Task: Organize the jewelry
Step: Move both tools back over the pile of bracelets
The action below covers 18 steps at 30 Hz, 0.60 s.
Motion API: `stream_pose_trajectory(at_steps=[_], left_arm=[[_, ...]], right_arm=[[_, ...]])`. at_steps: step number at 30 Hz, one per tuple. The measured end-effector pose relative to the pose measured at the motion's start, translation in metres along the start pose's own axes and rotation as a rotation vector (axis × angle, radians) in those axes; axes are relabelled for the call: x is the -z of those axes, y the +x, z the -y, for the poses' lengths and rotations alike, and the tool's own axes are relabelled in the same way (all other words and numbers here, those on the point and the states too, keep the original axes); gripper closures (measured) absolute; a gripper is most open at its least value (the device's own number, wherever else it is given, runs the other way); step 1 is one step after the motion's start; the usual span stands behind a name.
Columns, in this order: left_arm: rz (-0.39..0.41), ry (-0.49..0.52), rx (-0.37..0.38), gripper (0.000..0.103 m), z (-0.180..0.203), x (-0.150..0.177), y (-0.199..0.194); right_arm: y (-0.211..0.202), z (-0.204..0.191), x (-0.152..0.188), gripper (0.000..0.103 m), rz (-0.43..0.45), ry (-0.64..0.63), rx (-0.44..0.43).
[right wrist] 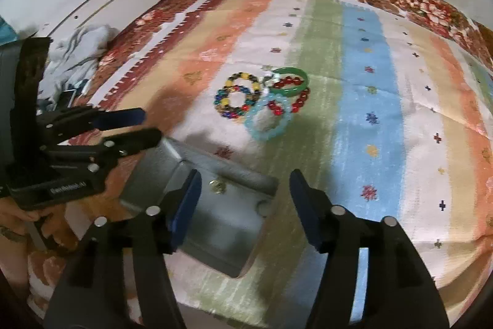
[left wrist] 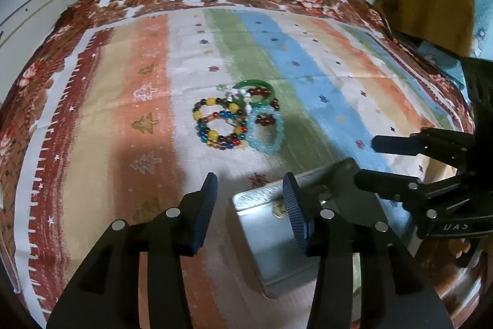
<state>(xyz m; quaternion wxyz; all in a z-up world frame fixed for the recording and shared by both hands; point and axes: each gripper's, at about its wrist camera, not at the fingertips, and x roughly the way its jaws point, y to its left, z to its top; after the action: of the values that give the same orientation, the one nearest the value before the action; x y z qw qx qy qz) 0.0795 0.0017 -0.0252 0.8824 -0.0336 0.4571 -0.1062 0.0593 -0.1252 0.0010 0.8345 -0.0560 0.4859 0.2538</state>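
Right, both grippers hang over a striped cloth (left wrist: pixel 308 57) on what looks like a bed, floral border running round the edge. Left gripper (left wrist: pixel 251 190) has its jaws parted with nothing between them; the right-hand finger sits over the near wall of a metal box (left wrist: pixel 262 252), though contact cannot be told. Right gripper (right wrist: pixel 243 187) stands wider open, jaws bare, framing the same metal box (right wrist: pixel 215 221) from the other side. One small gold-coloured piece (left wrist: pixel 279 209) lies inside that box.

Further out on the cloth sits the jewelry in one tight cluster, overlapping. Count them: one green bangle (left wrist: pixel 268 87), one dark red bead bracelet (left wrist: pixel 266 121), one pale blue bead bracelet (left wrist: pixel 271 144), and multicoloured bead bracelets (left wrist: pixel 215 125), apparently two loops tangled together. One white beaded piece (left wrist: pixel 246 100) lies among them, too small to name.
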Motion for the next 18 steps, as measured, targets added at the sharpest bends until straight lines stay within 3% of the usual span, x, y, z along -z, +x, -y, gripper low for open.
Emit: stream_pose_trajectory(at_steps=[4,18], left_arm=[[-0.008,0.001,-0.010,0.057,-0.004,-0.007,0.004],[-0.044,-0.015,-0.055,0.057,-0.028,-0.032,0.028]], right_arm=[[0.002,0.006,-0.007,0.035,0.005,0.009,0.023],[0.030,0.024,-0.033,0.034,-0.032,0.059,0.047]])
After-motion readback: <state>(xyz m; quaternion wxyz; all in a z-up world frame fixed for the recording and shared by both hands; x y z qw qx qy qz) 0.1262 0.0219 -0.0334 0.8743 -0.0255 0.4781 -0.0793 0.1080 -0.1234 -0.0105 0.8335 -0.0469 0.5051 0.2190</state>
